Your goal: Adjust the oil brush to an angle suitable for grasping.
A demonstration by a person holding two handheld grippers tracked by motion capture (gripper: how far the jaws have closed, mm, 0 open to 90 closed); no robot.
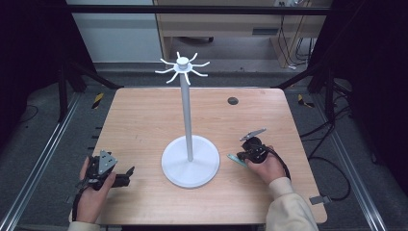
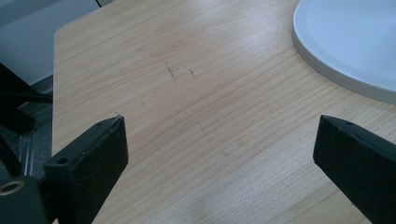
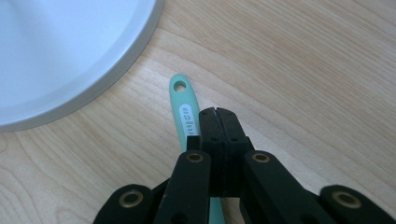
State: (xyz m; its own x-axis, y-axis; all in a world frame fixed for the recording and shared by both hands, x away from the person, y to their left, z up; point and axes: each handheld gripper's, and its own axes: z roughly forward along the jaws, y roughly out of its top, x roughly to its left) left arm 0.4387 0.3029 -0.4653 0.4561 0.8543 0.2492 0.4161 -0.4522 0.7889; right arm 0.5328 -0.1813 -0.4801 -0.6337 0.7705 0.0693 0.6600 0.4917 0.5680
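Note:
A white rack stands mid-table, with a round base (image 1: 190,168), a tall pole and curved hooks (image 1: 183,67) at the top. A teal handle (image 3: 183,105) with a hanging hole and a white label lies flat on the wood just right of the base (image 3: 60,51). My right gripper (image 3: 218,114) is shut, its jaws pressed together over the handle, which runs under the left jaw rather than between them. From above, the handle (image 1: 235,159) pokes out left of my right gripper (image 1: 245,155). My left gripper (image 1: 127,175) rests open at the front left, nothing between its fingers (image 2: 93,154).
The wooden table (image 1: 144,120) has a small dark round hole (image 1: 233,100) at the back right. The rack base (image 2: 355,42) lies ahead and right of the left jaws. Metal rails and cables run along the floor on both sides.

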